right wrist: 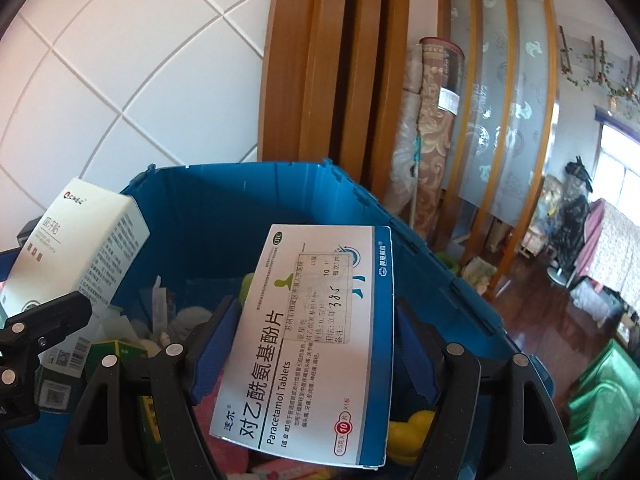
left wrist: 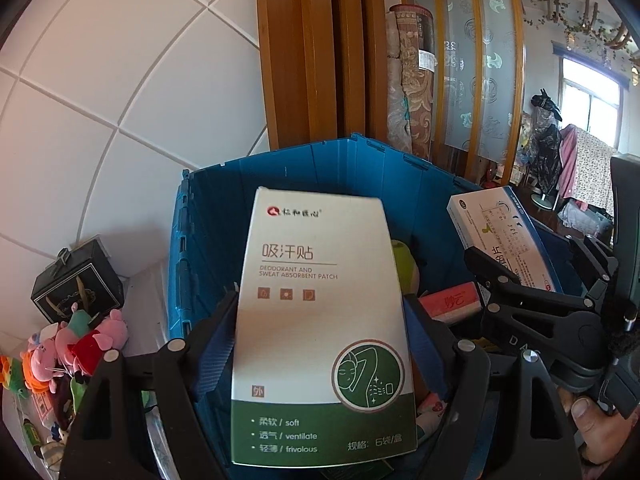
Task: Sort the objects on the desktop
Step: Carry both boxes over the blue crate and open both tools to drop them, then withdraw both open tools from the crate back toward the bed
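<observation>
My left gripper [left wrist: 320, 316] is shut on a white and green sweat-patch box [left wrist: 320, 320] and holds it over the open blue crate [left wrist: 304, 168]. My right gripper [right wrist: 316, 320] is shut on a white and blue paracetamol tablet box [right wrist: 320, 332], also above the blue crate [right wrist: 224, 200]. Each box shows in the other view: the tablet box at the right of the left wrist view [left wrist: 504, 236], the patch box at the left of the right wrist view [right wrist: 76, 244]. The crate holds several small boxes, a green thing and a yellow toy [right wrist: 412, 432].
A black gift box [left wrist: 76, 280] and a heap of plush toys [left wrist: 68, 352] lie left of the crate by the white tiled wall. A wooden door frame [left wrist: 312, 52] and rolled carpets [left wrist: 412, 92] stand behind it. A wooden floor [right wrist: 532, 312] lies to the right.
</observation>
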Available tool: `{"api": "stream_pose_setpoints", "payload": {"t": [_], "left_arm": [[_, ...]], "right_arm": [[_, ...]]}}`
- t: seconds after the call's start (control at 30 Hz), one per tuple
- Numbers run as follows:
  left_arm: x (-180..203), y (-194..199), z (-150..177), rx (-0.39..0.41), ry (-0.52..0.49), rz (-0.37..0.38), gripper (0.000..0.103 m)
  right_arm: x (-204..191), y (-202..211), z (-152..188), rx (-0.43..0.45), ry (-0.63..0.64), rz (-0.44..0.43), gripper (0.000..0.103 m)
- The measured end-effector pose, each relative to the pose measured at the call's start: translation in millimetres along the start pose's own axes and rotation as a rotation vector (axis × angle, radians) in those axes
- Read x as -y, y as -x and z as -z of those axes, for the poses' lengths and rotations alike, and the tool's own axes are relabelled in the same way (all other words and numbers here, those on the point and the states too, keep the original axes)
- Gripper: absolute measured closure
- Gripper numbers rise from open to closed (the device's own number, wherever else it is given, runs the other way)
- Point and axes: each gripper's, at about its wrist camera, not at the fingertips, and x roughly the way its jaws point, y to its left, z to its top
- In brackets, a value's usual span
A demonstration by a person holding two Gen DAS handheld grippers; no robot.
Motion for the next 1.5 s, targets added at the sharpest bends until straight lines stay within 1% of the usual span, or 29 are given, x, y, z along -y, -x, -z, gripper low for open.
{"api": "stream_pose_setpoints", "payload": {"t": [0.07, 0.17, 0.2, 0.23, 0.27, 0.33, 0.37, 0.47, 0.57, 0.63, 0.7, 0.8, 0.9, 1.1, 1.17, 1.3, 1.5], "left_arm": [[-0.1, 3.2, 0.1, 0.016, 0.0, -0.012, 0.024], [-4.0, 8.8, -0.3, 0.029, 0.007, -0.011, 0.024], [-5.6, 10.6, -0.1, 0.032, 0.009, -0.013, 0.024], [-7.1, 12.4, 0.4, 0.035, 0.011, -0.015, 0.024], [-8.9, 14.6, 1.2, 0.038, 0.015, -0.016, 0.024], [-14.4, 19.8, 3.4, 0.045, 0.026, -0.014, 0.024], [-18.1, 22.6, 4.7, 0.048, 0.032, -0.012, 0.024], [-30.7, 32.0, 8.4, 0.058, 0.053, -0.013, 0.024], [-48.0, 42.8, 13.8, 0.055, 0.07, 0.003, 0.024], [-60.9, 51.8, 19.0, 0.066, 0.081, -0.011, 0.024], [-76.1, 61.0, 25.5, 0.074, 0.099, -0.029, 0.024], [-104.4, 73.2, 36.4, 0.082, 0.142, -0.024, 0.024], [-131.8, 85.2, 49.8, 0.09, 0.172, -0.063, 0.024], [-191.3, 100.2, 80.0, 0.07, 0.243, -0.105, 0.024], [-210.4, 105.9, 91.9, 0.07, 0.259, -0.137, 0.024], [-250.2, 117.1, 119.6, 0.063, 0.279, -0.225, 0.024], [-319.5, 123.0, 164.8, 0.004, 0.378, -0.333, 0.024]], "right_arm": [[-0.5, -0.3, 0.6, -0.001, 0.002, 0.002, 0.027], [2.6, -2.5, 0.4, -0.006, 0.001, 0.007, 0.025], [2.8, -2.0, 0.7, -0.006, -0.005, 0.008, 0.021], [4.2, -2.3, 0.3, -0.006, -0.01, 0.01, 0.015], [4.9, -1.2, 0.5, -0.003, -0.014, 0.01, 0.013], [4.5, 2.2, -0.8, 0.004, -0.021, 0.011, 0.004], [4.1, 4.2, -0.9, 0.009, -0.021, 0.011, 0.001], [-2.3, 12.6, -0.5, 0.021, -0.016, 0.011, 0.0], [-13.0, 23.6, -1.8, 0.036, -0.01, 0.006, 0.0], [-23.3, 33.0, -3.2, 0.053, 0.0, 0.001, 0.0], [-36.6, 43.0, -3.9, 0.072, 0.017, -0.002, 0.0], [-60.0, 56.8, -5.2, 0.094, 0.04, -0.019, 0.0], [-86.9, 68.3, -6.2, 0.109, 0.059, -0.042, 0.0], [-144.2, 85.1, -6.8, 0.119, 0.109, -0.095, 0.0], [-164.5, 88.8, -6.8, 0.116, 0.129, -0.119, 0.0], [-204.6, 93.4, -6.4, 0.106, 0.165, -0.178, 0.0], [-255.8, 93.9, -3.5, 0.095, 0.205, -0.289, 0.0]]}}
